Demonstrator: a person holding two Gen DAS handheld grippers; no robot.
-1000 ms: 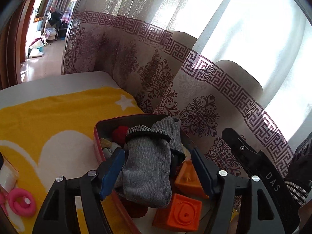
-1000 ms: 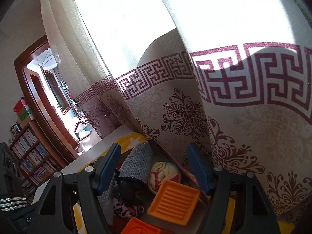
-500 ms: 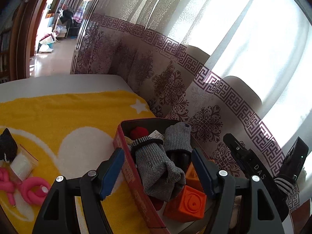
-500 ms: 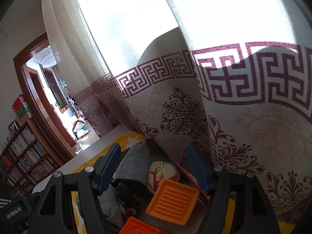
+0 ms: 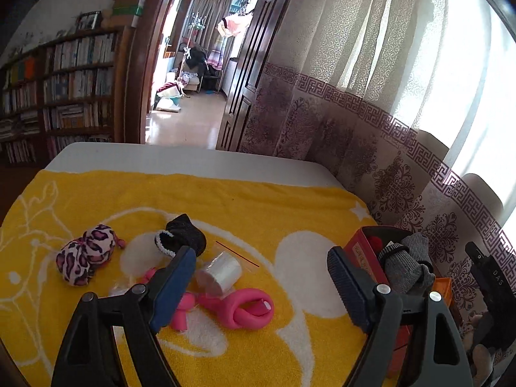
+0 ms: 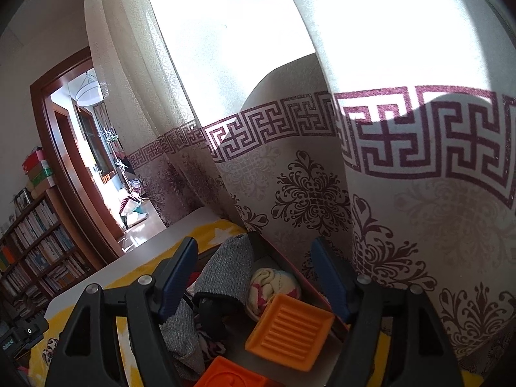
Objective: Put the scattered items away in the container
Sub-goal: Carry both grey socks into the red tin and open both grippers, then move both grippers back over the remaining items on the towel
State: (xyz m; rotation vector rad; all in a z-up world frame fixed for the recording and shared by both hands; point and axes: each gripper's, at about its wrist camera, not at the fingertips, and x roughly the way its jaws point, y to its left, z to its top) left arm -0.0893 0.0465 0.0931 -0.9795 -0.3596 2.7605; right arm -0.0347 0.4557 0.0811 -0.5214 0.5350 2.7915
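On a desk draped in a yellow towel, four items await tidying. Left to right in the left wrist view: a leopard-print bundle lies apart at the far left; a black sock with a white trim sits toward the middle; just right of it is a clear roll of tape in a plastic bag; nearest the camera, a pink looped band lies touching the bag. The left gripper hangs released above this cluster, holding nothing, with the tape and the pink band framed between its blue pads.

At the towel's right edge the red container stands against the patterned curtain, a grey sock already heaped over its contents. The right gripper, also released and empty, hovers over the box, where the grey sock, a rolled cloth and orange blocks are packed close.

The likely next step is a pick from the cluster. It would go best if the left gripper descended squarely over one item, probably the pink band, closing across a single loop so the bag beneath is not dragged along. The drop should aim for the container's less crowded end, since the pile is already high.
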